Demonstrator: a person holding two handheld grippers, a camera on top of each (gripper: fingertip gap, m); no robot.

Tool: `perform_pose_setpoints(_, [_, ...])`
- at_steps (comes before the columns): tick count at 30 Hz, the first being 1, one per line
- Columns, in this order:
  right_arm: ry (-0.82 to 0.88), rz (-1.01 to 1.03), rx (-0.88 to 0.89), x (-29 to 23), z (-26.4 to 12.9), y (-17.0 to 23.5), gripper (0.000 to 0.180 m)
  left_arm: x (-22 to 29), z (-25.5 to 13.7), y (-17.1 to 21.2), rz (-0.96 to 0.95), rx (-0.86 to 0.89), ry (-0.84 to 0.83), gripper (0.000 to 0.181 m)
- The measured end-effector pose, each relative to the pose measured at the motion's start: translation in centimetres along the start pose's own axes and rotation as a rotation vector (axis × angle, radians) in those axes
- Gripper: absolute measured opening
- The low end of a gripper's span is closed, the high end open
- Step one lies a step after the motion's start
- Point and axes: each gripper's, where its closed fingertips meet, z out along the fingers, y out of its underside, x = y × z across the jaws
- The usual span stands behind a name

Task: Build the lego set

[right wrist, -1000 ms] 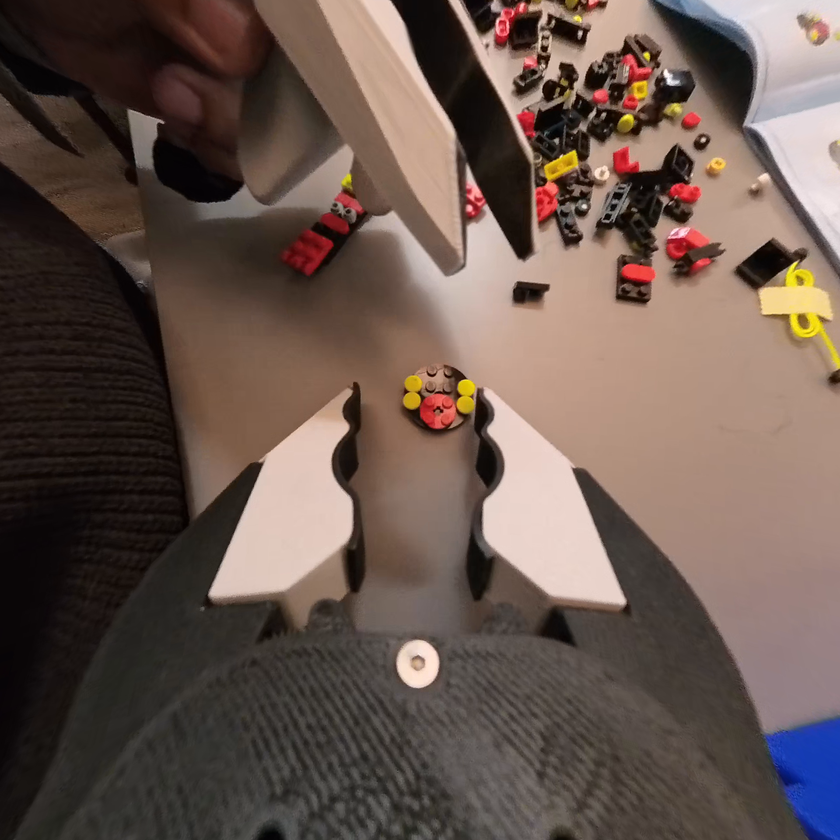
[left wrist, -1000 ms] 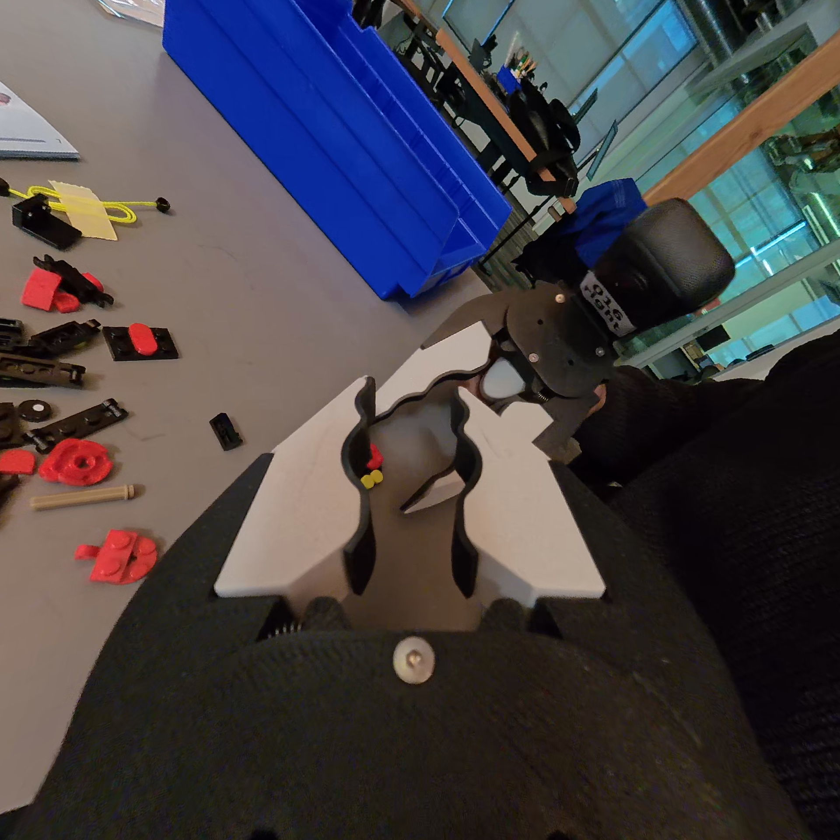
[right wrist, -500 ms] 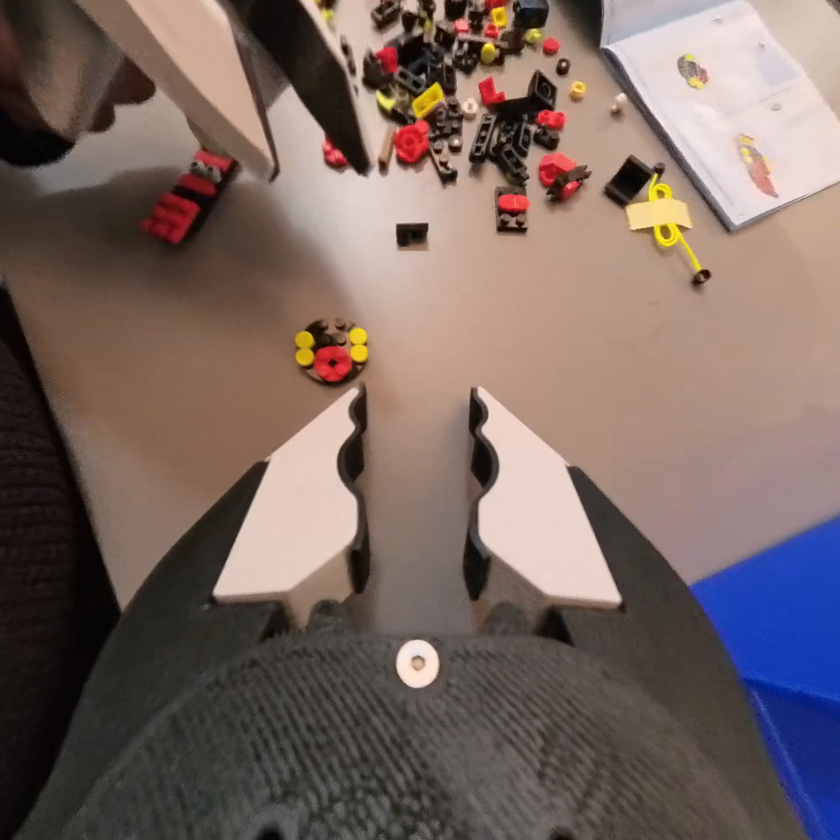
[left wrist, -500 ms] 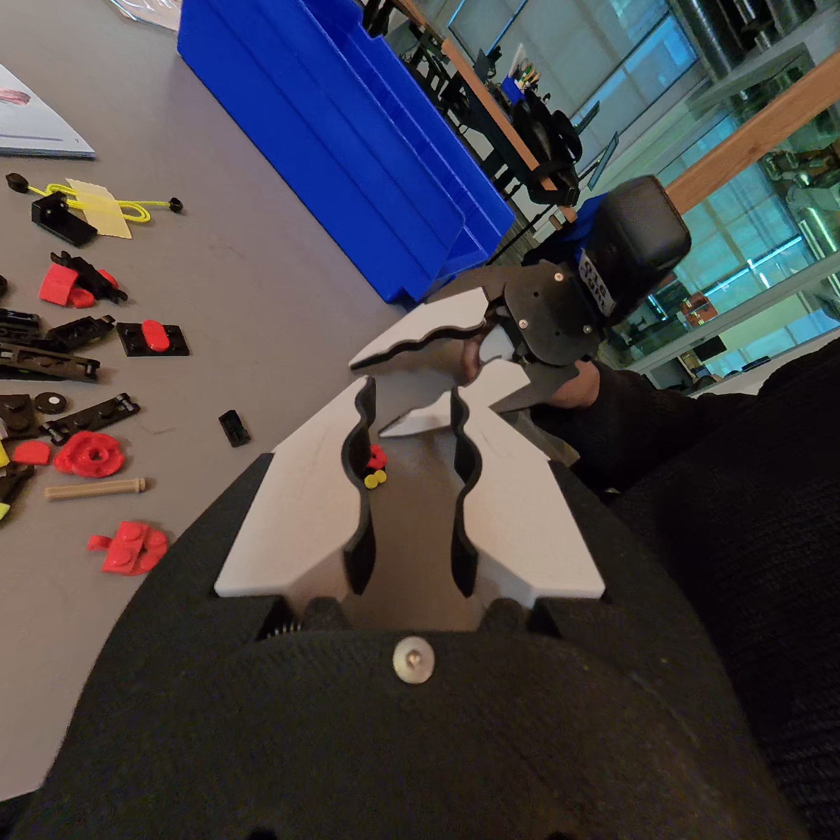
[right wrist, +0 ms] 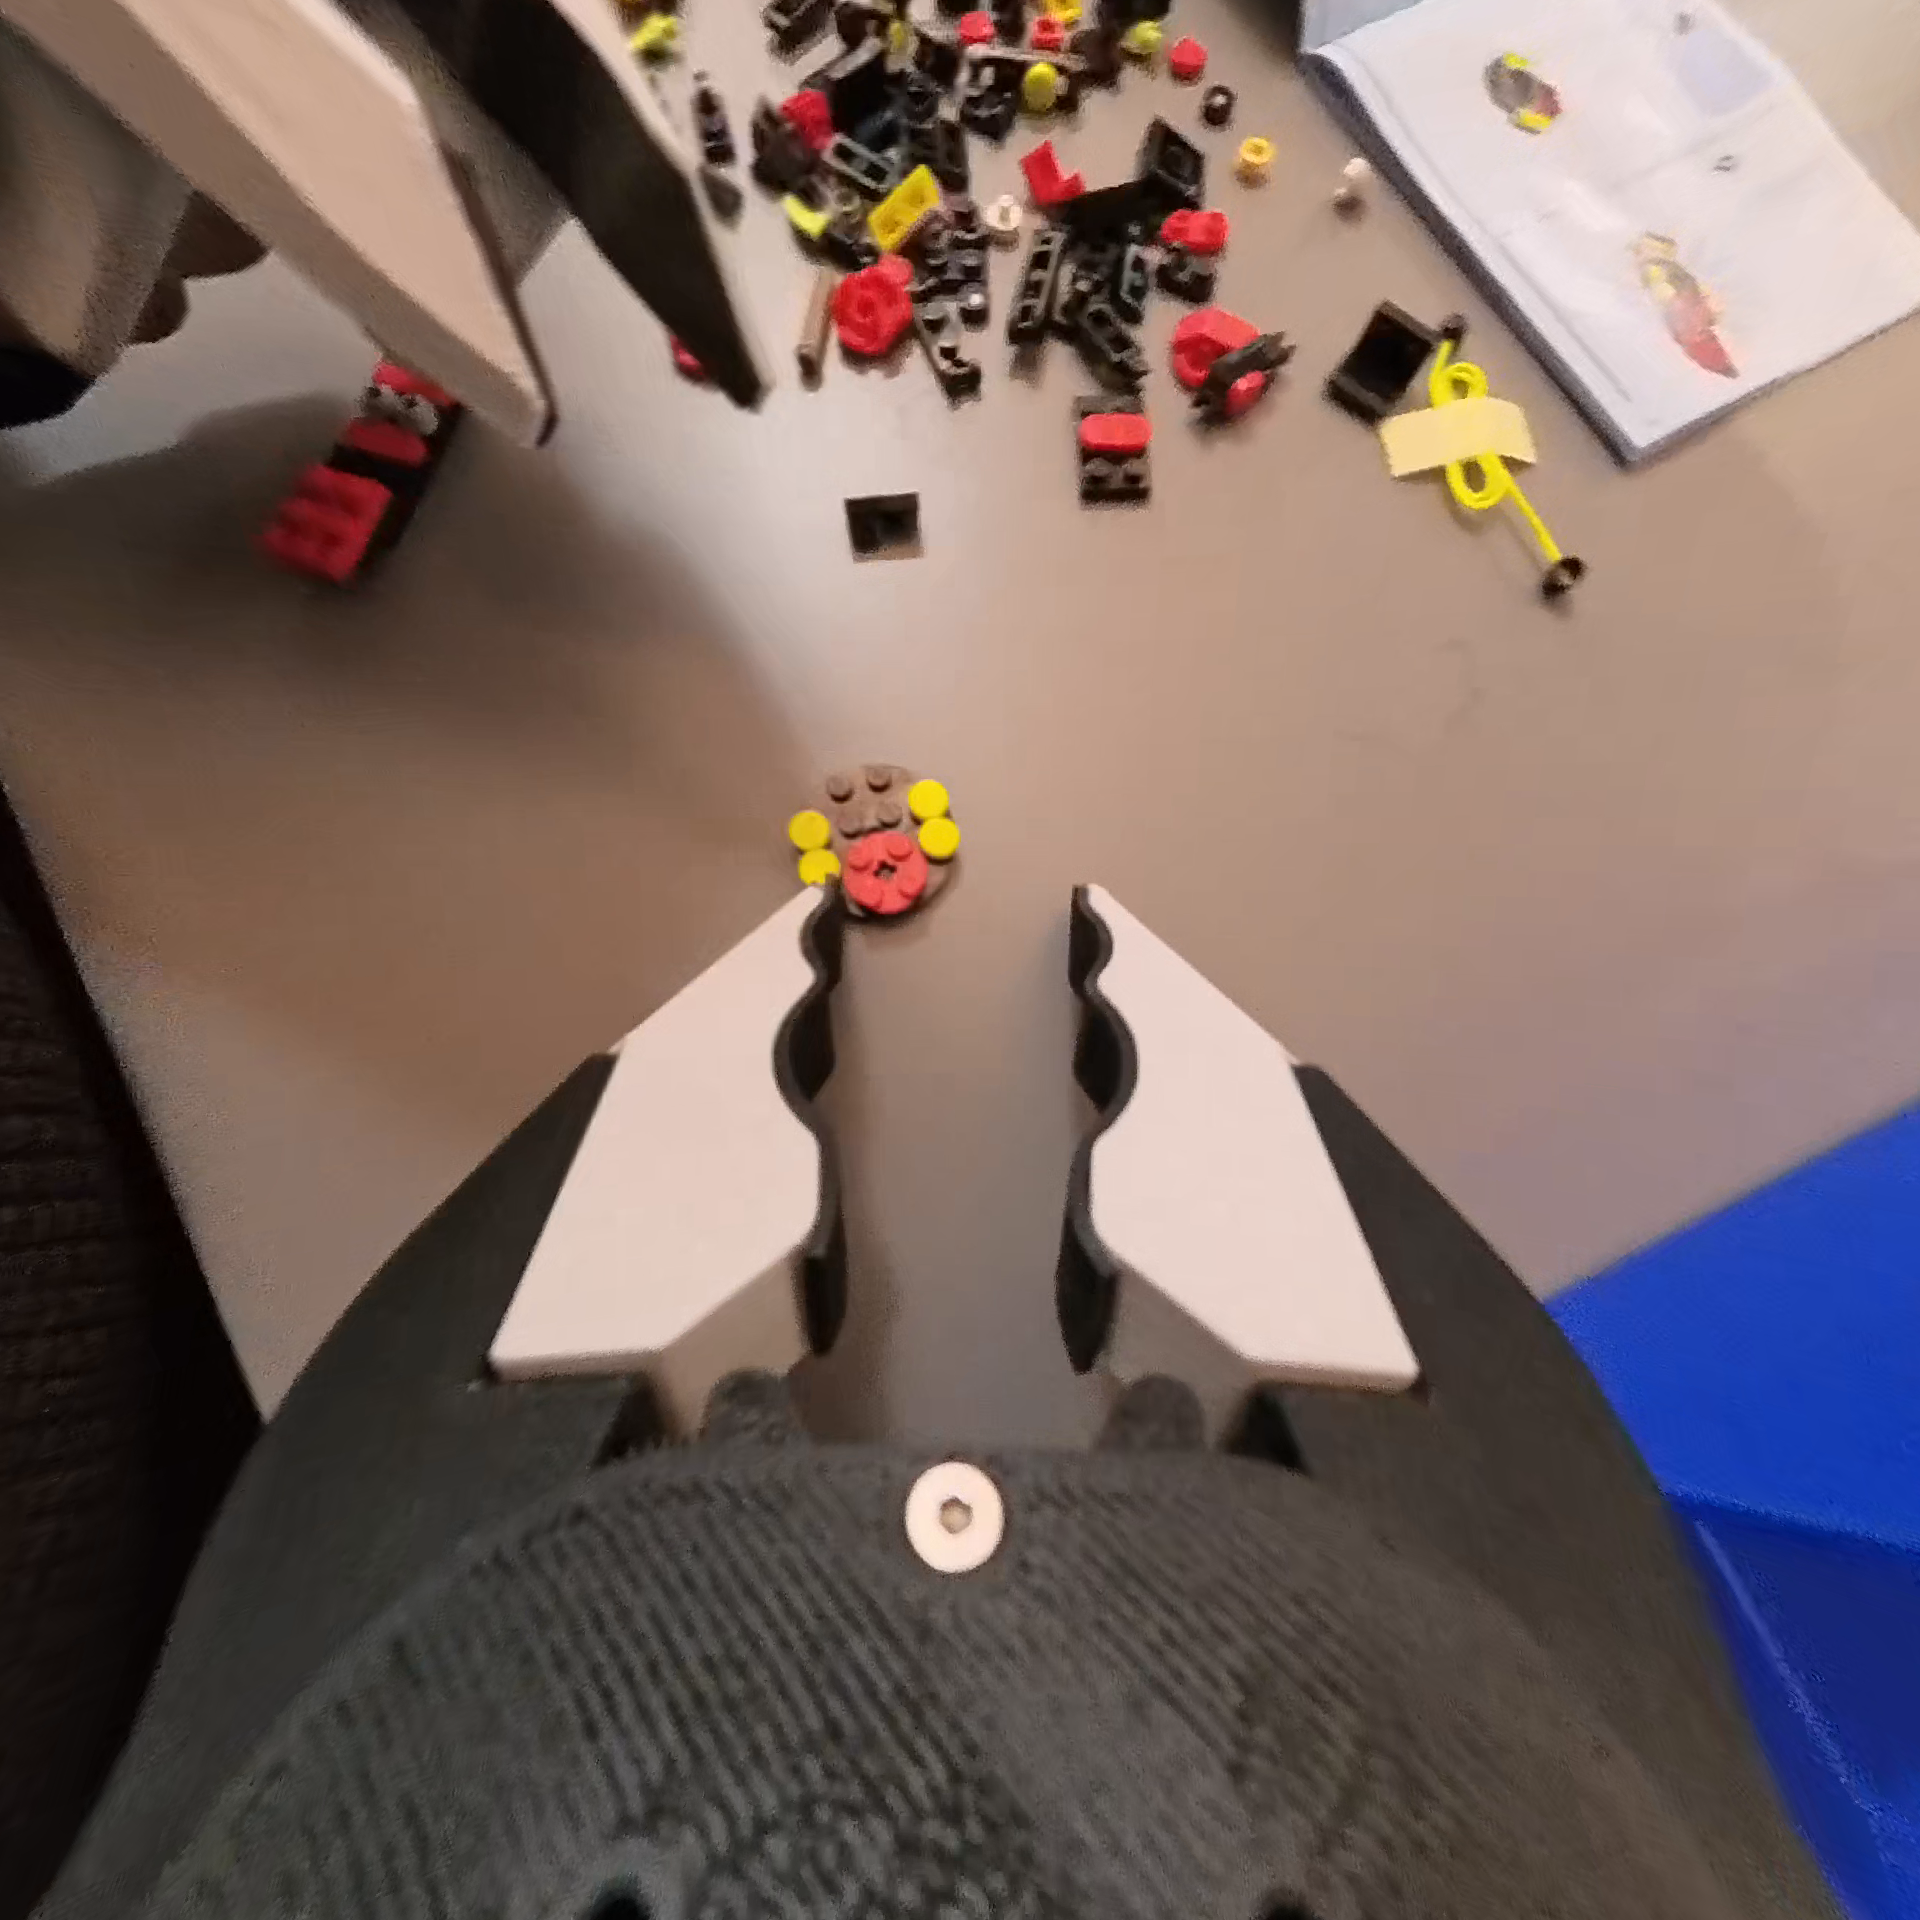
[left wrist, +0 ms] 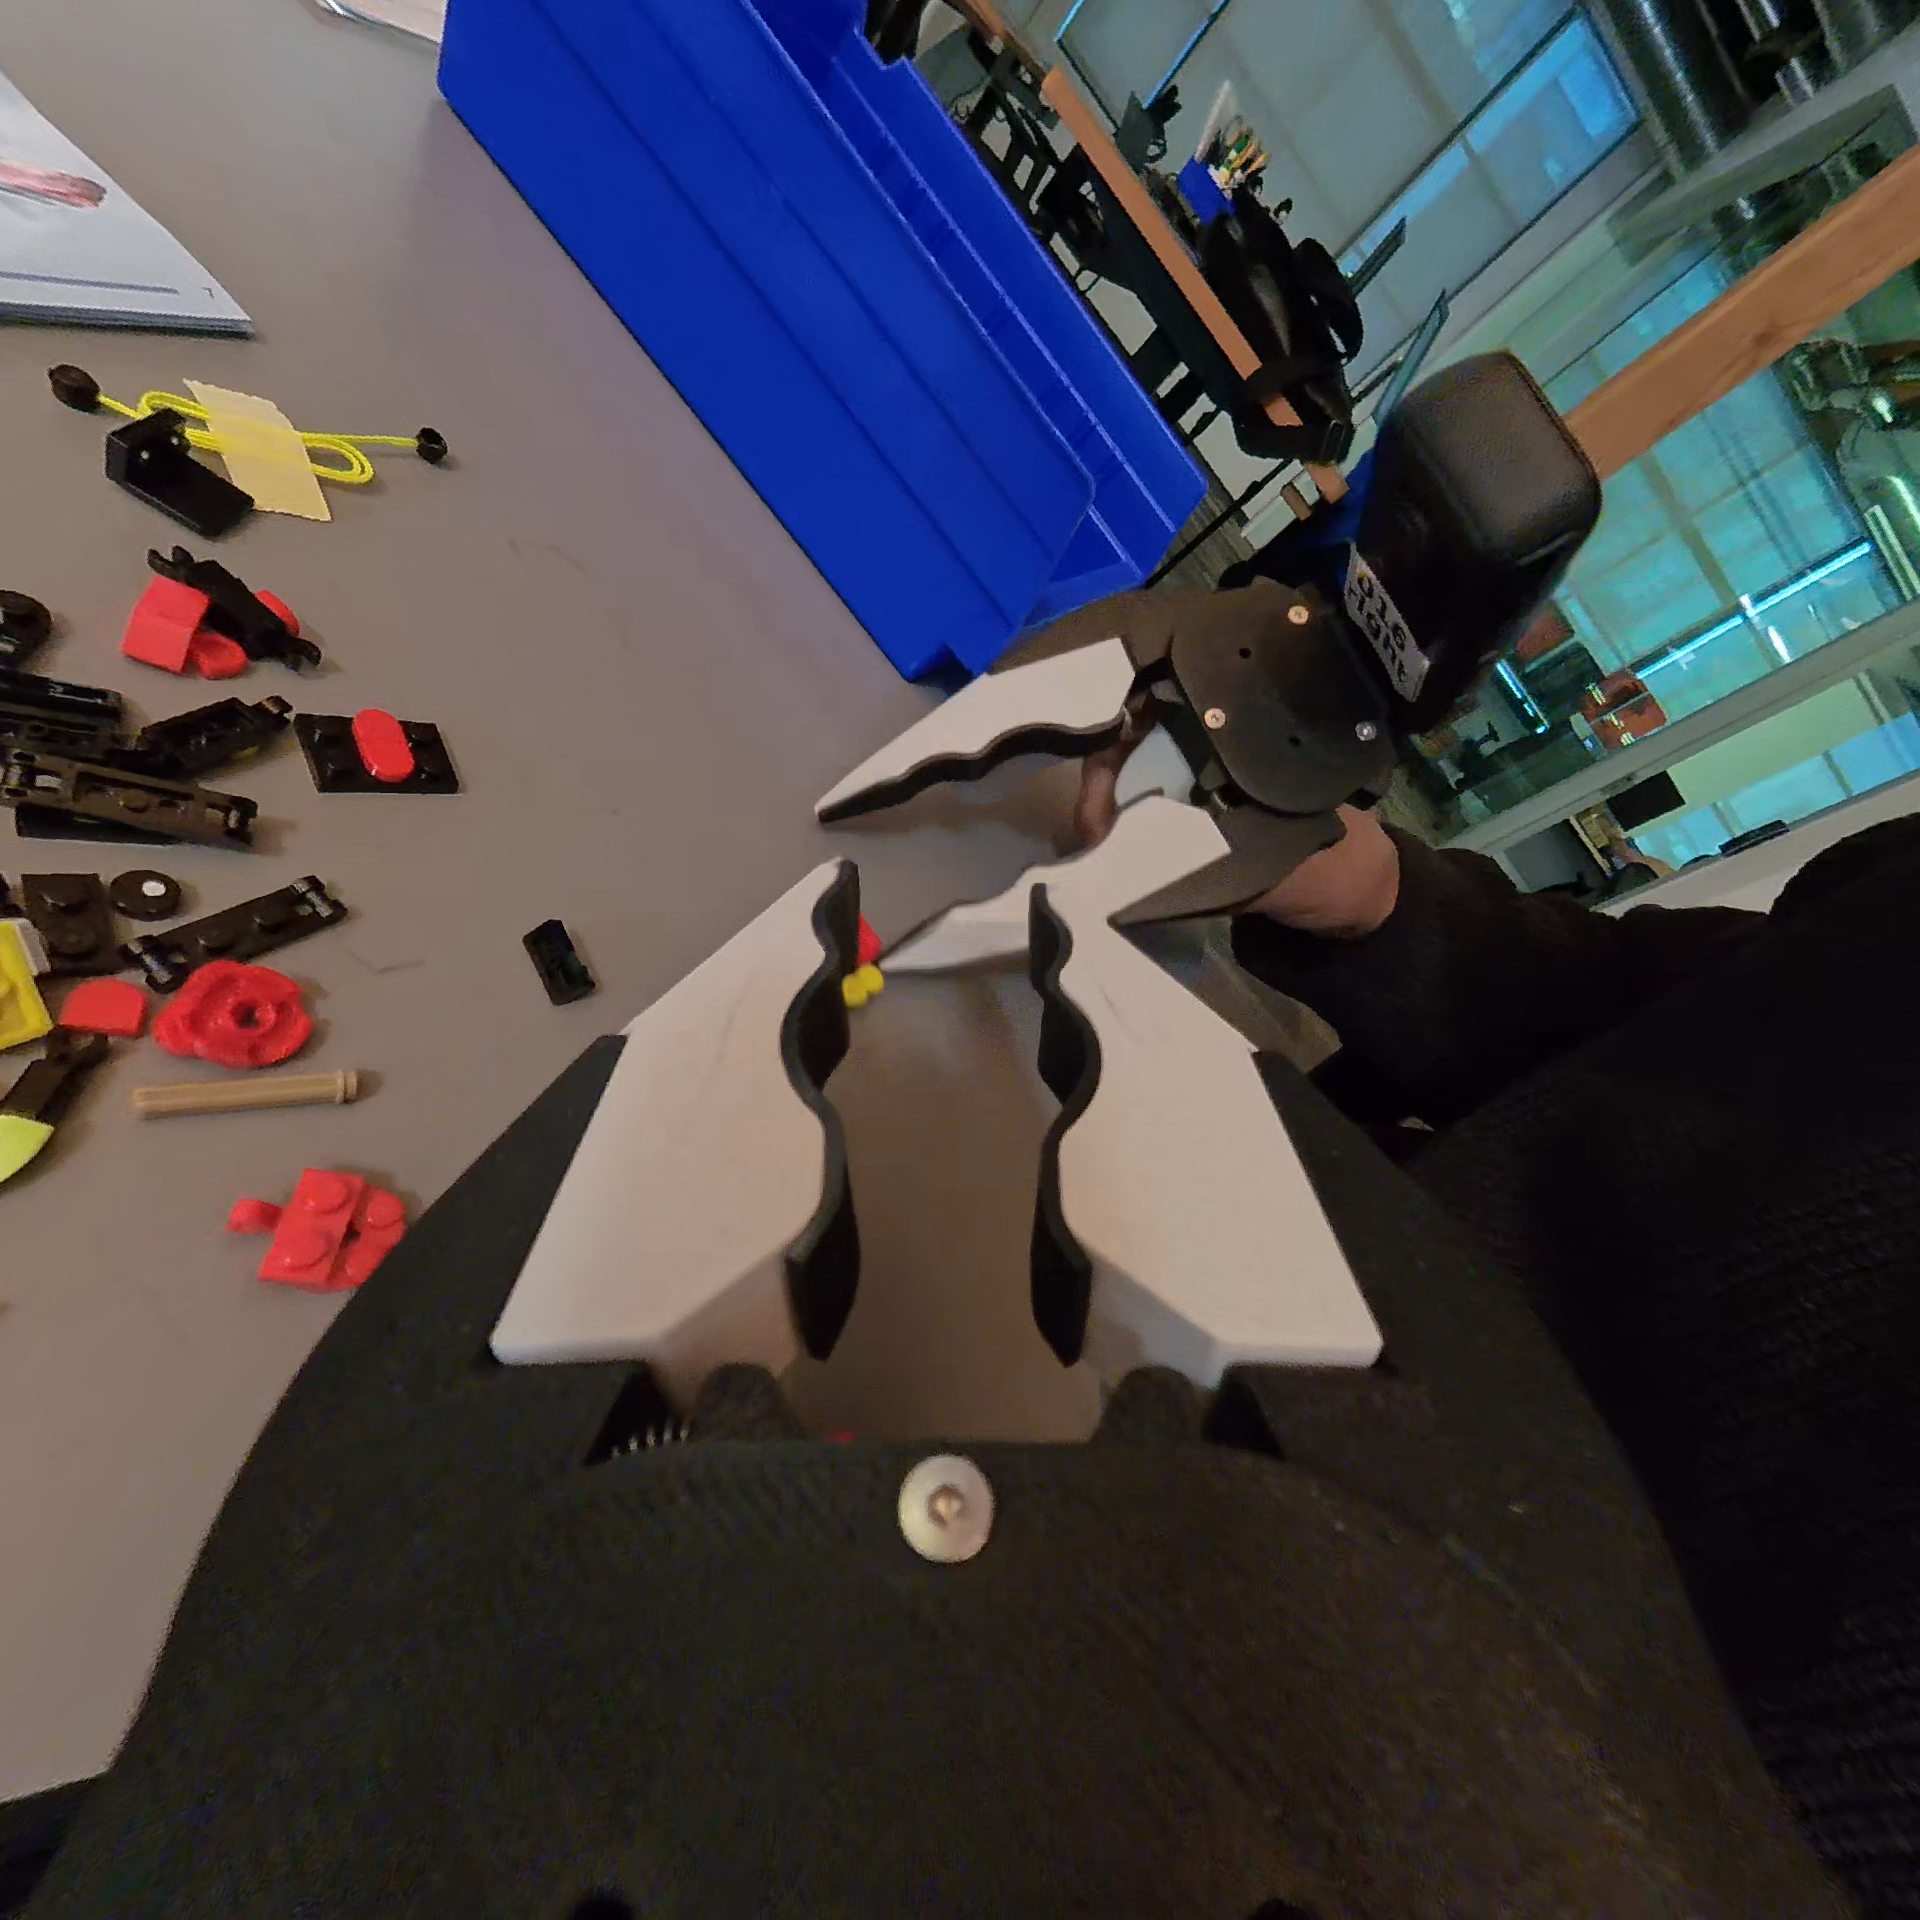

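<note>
Though both claws agape, empty: round plate (right wrist: 878, 842) by R claw (right wrist: 945, 904), loose bricks (right wrist: 1039, 229) beyond.

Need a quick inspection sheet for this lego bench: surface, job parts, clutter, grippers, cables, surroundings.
Surface: grey table, bare in the middle.
Job's things: round brown plate with yellow studs and a red piece lies flat, just ahead of the right hand-held gripper; red and black block lies apart; loose brick pile; open booklet.
Clutter: yellow cord with tape, beside a black box.
Grippers: right open, empty; left hand-held gripper open, empty.
Cables: nothing seen.
Surroundings: blue bin; desks and windows beyond.
</note>
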Motion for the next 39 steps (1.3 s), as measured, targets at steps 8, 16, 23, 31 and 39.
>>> perform_pose_setpoints(8, [-0.009,0.089,-0.022,-0.7,0.4,-0.2,0.035,0.0,0.0,0.1,-0.002,-0.003,0.000,0.029])
perform_pose_setpoints(16, [-0.047,0.131,-0.002,-0.7,0.8,-0.7,0.025,-0.1,0.0,0.0,0.000,0.002,-0.003,0.030])
perform_pose_setpoints(23, [-0.297,-0.114,0.005,-5.4,0.0,-0.1,0.027,-0.4,-0.6,-0.7,0.013,0.023,-0.018,0.029])
perform_pose_setpoints(31, [-0.292,-0.009,0.049,-5.8,-0.6,-1.1,0.053,-2.0,-2.6,-2.7,0.036,0.095,-0.083,0.028])
perform_pose_setpoints(39, [-0.217,0.154,0.017,-5.5,0.5,-1.2,0.063,-2.7,-2.9,-3.0,0.011,0.115,-0.098,0.027])
